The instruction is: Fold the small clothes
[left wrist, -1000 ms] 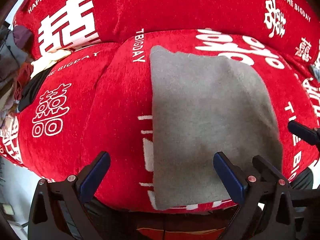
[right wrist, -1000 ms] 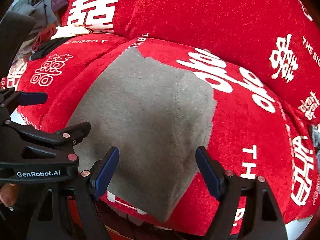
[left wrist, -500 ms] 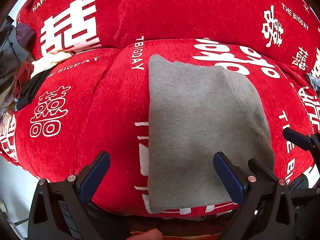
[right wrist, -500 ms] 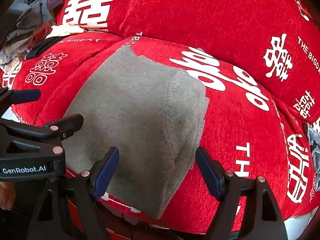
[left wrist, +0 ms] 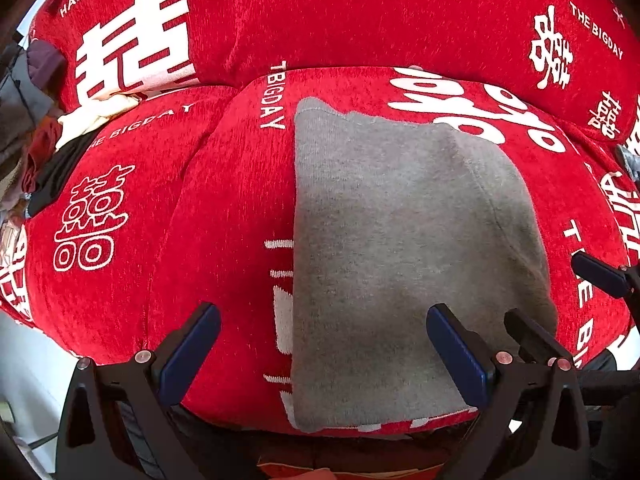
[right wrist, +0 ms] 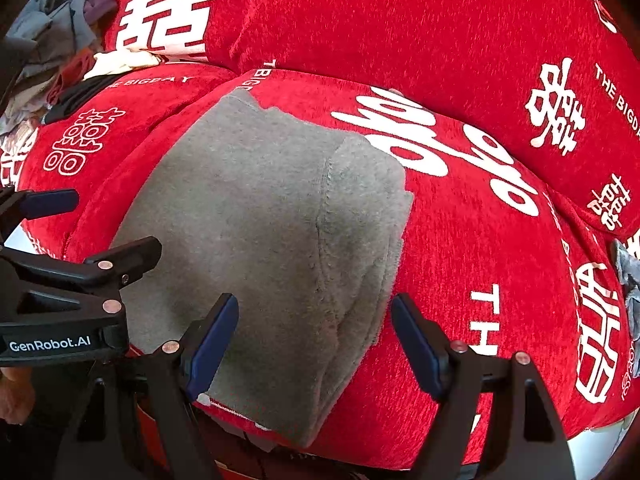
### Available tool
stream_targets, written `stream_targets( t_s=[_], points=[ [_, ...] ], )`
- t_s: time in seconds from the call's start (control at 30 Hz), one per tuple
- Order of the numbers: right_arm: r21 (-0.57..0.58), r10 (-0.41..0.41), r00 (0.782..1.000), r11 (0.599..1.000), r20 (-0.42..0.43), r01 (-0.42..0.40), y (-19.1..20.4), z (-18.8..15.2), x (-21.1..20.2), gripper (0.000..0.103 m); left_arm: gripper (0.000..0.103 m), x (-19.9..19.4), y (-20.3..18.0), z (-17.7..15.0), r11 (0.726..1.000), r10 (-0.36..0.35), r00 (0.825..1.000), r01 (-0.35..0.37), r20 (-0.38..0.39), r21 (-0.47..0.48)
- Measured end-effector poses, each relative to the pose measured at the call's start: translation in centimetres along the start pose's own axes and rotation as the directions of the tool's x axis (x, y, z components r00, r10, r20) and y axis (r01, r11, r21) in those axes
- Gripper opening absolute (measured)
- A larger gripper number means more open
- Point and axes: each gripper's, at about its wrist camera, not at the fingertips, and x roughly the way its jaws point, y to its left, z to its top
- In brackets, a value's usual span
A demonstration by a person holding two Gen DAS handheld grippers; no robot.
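Compared with one second ago, both cameras now sit a little lower and closer to the near edge of the grey garment [left wrist: 400,248], and the cloth itself lies in the same folded shape, so the change is only in the position of the tools, not in the clothing. I judge from this that the last fold is finished and that the two grippers come down for the next grasp at the near edge (or perhaps to carry the piece away; the pictures do not decide it). The left gripper [left wrist: 324,356] has its jaws wide apart and holds nothing; its right finger is over the lower part of the cloth and its left finger is over the bare red sofa cover [left wrist: 224,208]. The right gripper [right wrist: 314,340] is also spread wide and empty, with the right border of the garment between its two fingers. The garment lies flat on the middle seat cushion, near the front edge, which it slightly overhangs. It looks like soft fleece or knit, folded into a rough rectangle, with a stitched seam running down its right part and several layers visible at the right border. A pile of other clothes [right wrist: 60,40] waits at the far left of the sofa.
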Motion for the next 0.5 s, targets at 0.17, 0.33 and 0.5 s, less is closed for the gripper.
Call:
stream_targets(
  t_s=[0.17, 0.33, 0.5],
  points=[
    [-0.006, 0.003, 1.000, 1.000, -0.009, -0.003, 0.18, 0.15, 0.24, 0.081, 0.103, 0.24, 0.06, 0.03, 1.000, -0.004, 1.000, 0.004, -0.005, 0.006],
    [-0.015, 0.003, 1.000, 1.000, -0.021, -0.004, 0.50, 0.42, 0.56, 0.081, 0.103, 0.62, 0.21, 0.21, 1.000, -0.012, 1.000, 0.012, -0.014, 0.007],
    [-0.021, 0.005, 1.000, 1.000, -0.029, -0.006, 0.66, 0.80, 0.87, 0.081, 0.103, 0.91, 0.50, 0.49, 1.000, -0.023, 1.000, 0.024, -0.020, 0.005]
  ],
)
